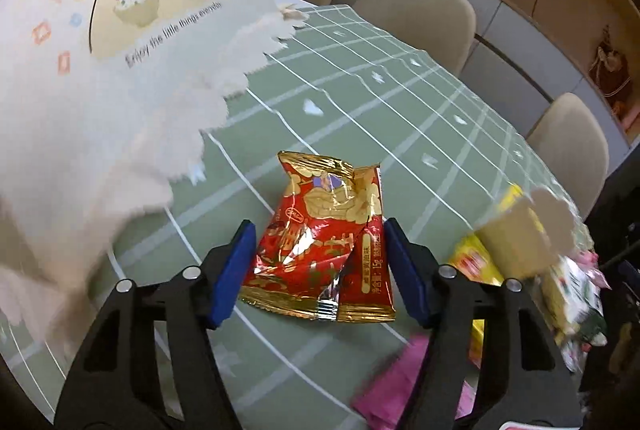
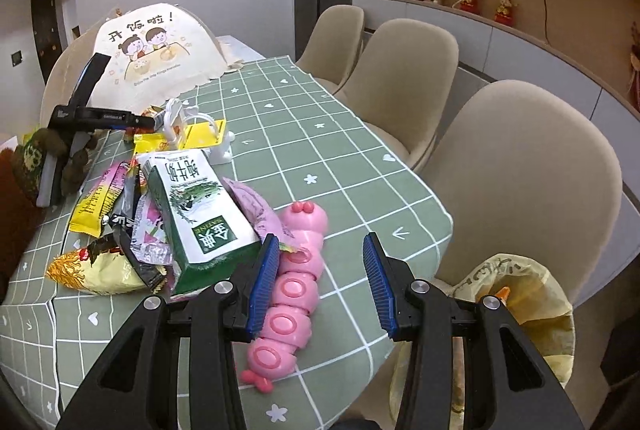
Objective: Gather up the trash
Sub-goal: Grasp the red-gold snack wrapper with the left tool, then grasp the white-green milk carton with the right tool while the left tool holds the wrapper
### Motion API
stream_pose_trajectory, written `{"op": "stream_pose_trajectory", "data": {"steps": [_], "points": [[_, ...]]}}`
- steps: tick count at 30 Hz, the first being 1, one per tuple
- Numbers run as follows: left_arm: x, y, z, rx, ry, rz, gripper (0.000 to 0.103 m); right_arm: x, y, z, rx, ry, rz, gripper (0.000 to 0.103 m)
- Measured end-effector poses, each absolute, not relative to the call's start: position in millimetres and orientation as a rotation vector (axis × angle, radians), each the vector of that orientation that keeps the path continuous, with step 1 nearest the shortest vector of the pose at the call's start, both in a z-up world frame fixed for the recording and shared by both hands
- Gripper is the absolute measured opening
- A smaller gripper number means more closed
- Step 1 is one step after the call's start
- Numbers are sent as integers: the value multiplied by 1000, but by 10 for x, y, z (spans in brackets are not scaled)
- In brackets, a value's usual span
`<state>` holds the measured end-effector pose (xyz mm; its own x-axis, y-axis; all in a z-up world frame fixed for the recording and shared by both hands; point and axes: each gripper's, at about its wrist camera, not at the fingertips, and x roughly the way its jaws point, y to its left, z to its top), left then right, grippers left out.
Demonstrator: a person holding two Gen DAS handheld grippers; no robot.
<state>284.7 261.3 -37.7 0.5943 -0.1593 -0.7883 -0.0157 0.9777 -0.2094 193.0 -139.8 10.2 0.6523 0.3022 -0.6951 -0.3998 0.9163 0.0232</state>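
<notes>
L gripper [image 1: 320, 270] spread round crinkled red-gold foil snack wrapper [image 1: 320, 242], not pinching; R gripper [image 2: 320, 282] spread, empty. Wrapper pile [image 2: 120, 230] still on bench [image 2: 320, 149].

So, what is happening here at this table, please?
A person is clearing trash from a table with a green checked cloth, holding a gripper in each hand. The left gripper has its blue pads on either side of a red and gold snack wrapper; whether they press on it already is hard to tell. The right gripper is open and empty above a pink caterpillar toy, beside a pile with a milk carton and other wrappers. A yellowish bag hangs open beside the table.
</notes>
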Motion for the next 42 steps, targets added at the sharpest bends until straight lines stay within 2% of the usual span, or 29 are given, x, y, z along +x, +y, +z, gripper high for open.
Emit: {"op": "stream_pose_trajectory", "data": {"steps": [5, 7, 11, 17, 25, 30, 32, 37, 42], "points": [[2571, 2429, -327, -169, 907, -91, 34, 1943, -1271, 106, -119, 765, 445, 42], [2416, 2379, -231, -200, 890, -102, 31, 1950, -1228, 127, -114, 761, 463, 42], [2082, 2192, -16, -186, 847, -129, 31, 2031, -1110, 219, -107, 748, 522, 42], [1669, 1990, 188, -182, 795, -183, 32, 2304, -905, 169, -57, 826, 600, 42], [1621, 2341, 214, -259, 762, -61, 34, 2087, -765, -50, 7, 969, 686, 42], [1605, 2366, 216, -294, 775, -97, 34, 1923, -610, 131, -102, 892, 681, 42], [1583, 2255, 226, -272, 777, -132, 34, 1952, -533, 158, -126, 891, 687, 47], [1531, 2080, 221, -251, 787, -179, 34, 2135, -356, 64, -137, 963, 701, 48], [1506, 1964, 180, -233, 801, -211, 35, 2213, -284, -3, -181, 984, 683, 53]]}}
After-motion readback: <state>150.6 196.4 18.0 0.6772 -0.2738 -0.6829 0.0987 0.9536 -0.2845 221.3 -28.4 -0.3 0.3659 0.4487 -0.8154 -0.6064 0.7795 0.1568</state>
